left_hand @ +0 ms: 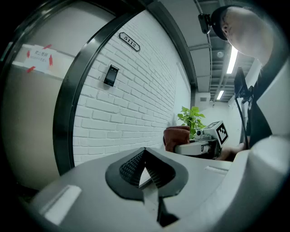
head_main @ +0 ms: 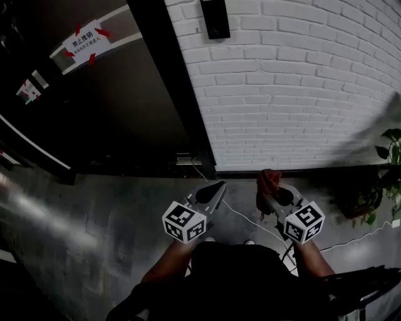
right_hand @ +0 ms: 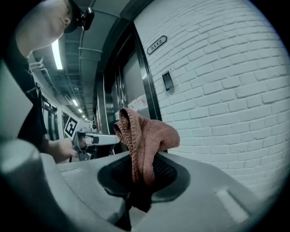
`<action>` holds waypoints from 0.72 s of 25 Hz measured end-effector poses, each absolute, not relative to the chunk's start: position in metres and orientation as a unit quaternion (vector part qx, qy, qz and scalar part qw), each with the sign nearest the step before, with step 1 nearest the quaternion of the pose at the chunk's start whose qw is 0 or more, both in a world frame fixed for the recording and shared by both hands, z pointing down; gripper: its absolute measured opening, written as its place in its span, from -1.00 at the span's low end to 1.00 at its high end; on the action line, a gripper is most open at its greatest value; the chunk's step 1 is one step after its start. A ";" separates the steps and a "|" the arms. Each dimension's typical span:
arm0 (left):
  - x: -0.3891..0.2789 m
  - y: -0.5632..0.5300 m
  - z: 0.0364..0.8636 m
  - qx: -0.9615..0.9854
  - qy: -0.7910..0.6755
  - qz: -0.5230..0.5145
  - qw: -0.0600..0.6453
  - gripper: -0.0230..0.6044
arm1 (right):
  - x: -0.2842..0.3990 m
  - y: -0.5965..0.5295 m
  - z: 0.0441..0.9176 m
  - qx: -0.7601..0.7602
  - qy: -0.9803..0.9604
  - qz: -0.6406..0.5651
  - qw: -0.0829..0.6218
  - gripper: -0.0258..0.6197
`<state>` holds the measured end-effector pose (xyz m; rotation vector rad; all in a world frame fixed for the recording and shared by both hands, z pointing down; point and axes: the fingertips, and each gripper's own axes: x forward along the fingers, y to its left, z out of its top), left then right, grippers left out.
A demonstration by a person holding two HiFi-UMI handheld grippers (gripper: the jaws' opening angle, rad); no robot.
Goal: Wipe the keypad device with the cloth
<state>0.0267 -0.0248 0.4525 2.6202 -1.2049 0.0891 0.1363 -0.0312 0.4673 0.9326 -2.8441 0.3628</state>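
Your right gripper (right_hand: 141,174) clenched the cloth (right_hand: 147,133), which was bunched and drooping. Your left gripper (left_hand: 145,168) was clenched and empty. The keypad device (head_main: 216,19) hung on the far brick wall (head_main: 301,94), well apart. Cloth judged soft, light, limp: hold it by the bunch.

The left forearm (head_main: 165,263) and right forearm (head_main: 312,258) both reach forward from the body, held low and roughly parallel. The left gripper (head_main: 214,190) points ahead with its jaws pressed together and nothing between them. Near it, the right gripper (head_main: 269,194) has its jaws clamped on a cloth (right_hand: 147,136), which bunches above the tips.
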 end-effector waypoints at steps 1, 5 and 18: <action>0.031 -0.025 0.452 0.900 -0.416 0.029 0.125 -0.87 | 0.140 -0.032 0.469 0.306 -0.942 0.119 0.066 -0.73; 0.043 -0.024 0.449 0.899 -0.420 0.029 0.116 -0.87 | 0.145 -0.039 0.478 0.296 -0.945 0.121 0.074 -0.73; 0.002 -0.085 0.449 0.917 -0.381 0.025 0.119 -0.87 | 0.100 -0.088 0.478 0.325 -0.933 0.140 0.068 -0.73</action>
